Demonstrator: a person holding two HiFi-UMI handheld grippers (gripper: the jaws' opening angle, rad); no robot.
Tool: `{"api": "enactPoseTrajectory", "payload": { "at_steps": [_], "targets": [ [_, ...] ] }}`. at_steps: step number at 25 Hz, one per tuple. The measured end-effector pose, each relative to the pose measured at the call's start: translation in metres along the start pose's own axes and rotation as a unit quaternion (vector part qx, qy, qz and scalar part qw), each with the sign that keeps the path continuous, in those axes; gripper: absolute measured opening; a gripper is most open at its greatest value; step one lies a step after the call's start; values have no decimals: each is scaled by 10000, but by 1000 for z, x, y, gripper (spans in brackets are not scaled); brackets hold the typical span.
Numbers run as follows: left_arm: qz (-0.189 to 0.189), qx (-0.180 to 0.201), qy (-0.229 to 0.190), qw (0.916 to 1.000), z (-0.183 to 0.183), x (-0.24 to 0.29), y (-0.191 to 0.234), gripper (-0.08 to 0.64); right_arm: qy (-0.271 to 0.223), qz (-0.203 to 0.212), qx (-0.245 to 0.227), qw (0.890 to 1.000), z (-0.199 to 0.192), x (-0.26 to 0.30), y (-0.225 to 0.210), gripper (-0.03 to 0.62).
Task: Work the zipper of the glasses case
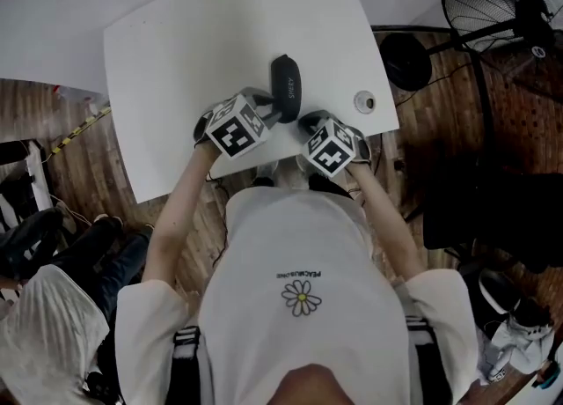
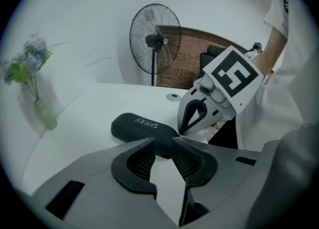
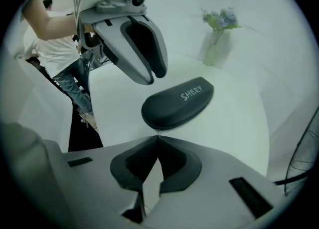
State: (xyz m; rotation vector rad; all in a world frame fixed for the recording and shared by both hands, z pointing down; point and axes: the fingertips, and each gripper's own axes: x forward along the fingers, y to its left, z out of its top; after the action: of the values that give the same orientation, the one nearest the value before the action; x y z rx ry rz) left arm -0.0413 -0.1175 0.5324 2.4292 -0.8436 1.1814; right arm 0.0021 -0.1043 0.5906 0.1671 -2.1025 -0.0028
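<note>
Here the white table (image 1: pixel 176 60) runs off the top of the head view, and the marker cubes (image 1: pixel 236 128) hide both claws' tips there. The black glasses case (image 1: pixel 286 84) lies near the table's front edge. It is closed, smooth and oval, with white lettering on its lid, and its zipper line is hard to make out. The left gripper (image 2: pixel 161 143) is released, its jaws partly apart and its tips clear of the case's near end. The right gripper (image 3: pixel 157 137) is clenched on the tiny zipper pull (image 3: pixel 157 133).
</note>
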Motion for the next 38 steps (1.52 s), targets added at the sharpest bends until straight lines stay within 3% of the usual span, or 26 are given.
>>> {"api": "enactPoseTrajectory", "payload": {
  "at_steps": [5, 10, 21, 26, 29, 33, 36, 38],
  "targets": [
    [171, 969, -95, 9951, 49, 30, 3, 103, 196, -595, 335, 9975, -38, -18, -47, 8],
    [189, 1631, 331, 9859, 59, 66, 13, 23, 192, -686, 468, 9964, -50, -21, -57, 8],
    [399, 1506, 173, 9876, 62, 75, 13, 14, 29, -314, 718, 9969, -48, -29, -34, 8],
    [393, 1404, 71, 9893, 66, 78, 12, 14, -134, -234, 1093, 9936, -34, -21, -13, 8],
    [387, 1303, 10, 9907, 65, 77, 13, 14, -282, -367, 1626, 9856, -22, -14, -8, 8],
    [321, 1162, -74, 9927, 64, 77, 14, 14, -466, -559, 2597, 9629, -16, -7, -6, 8],
    [208, 1313, -109, 9911, 65, 78, 14, 14, -436, -534, 2675, 9611, -17, -6, -7, 8],
    [54, 1685, 21, 9857, 64, 75, 11, 14, -364, -541, 2563, 9644, -21, -7, -6, 8]
  ]
}}
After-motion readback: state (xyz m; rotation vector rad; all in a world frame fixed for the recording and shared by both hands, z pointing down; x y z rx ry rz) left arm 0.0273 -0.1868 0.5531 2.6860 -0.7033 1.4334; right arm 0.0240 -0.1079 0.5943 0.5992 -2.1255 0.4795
